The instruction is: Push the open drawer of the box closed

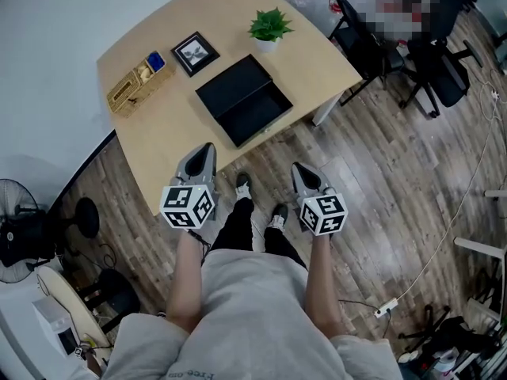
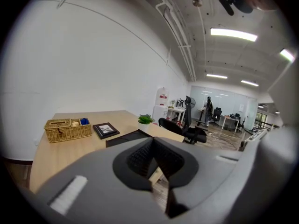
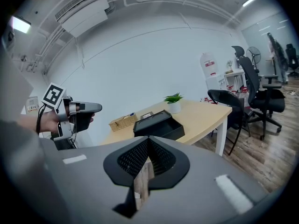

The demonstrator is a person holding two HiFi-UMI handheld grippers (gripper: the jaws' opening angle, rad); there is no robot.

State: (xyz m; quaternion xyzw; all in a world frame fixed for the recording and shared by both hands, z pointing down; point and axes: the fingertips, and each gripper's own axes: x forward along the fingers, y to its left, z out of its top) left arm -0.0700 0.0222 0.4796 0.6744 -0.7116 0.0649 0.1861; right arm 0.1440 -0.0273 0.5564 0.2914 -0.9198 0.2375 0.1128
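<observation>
The left gripper (image 1: 207,147) and the right gripper (image 1: 299,168) are both clenched on nothing, held at the near edge of a wooden table (image 1: 170,129). On the table lies the black box (image 1: 230,85), its drawer (image 1: 260,111) standing open toward that edge.

On the light wooden table (image 1: 170,125) sit a woven wicker basket (image 1: 136,85), a black-framed picture (image 1: 196,52) and a green potted plant (image 1: 268,28).

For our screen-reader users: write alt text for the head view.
A standing person, seen from above, holds left tongs and right tongs before a wooden table. On it a black box lies with its drawer open, beside a wicker basket, a picture frame and a potted plant.
</observation>
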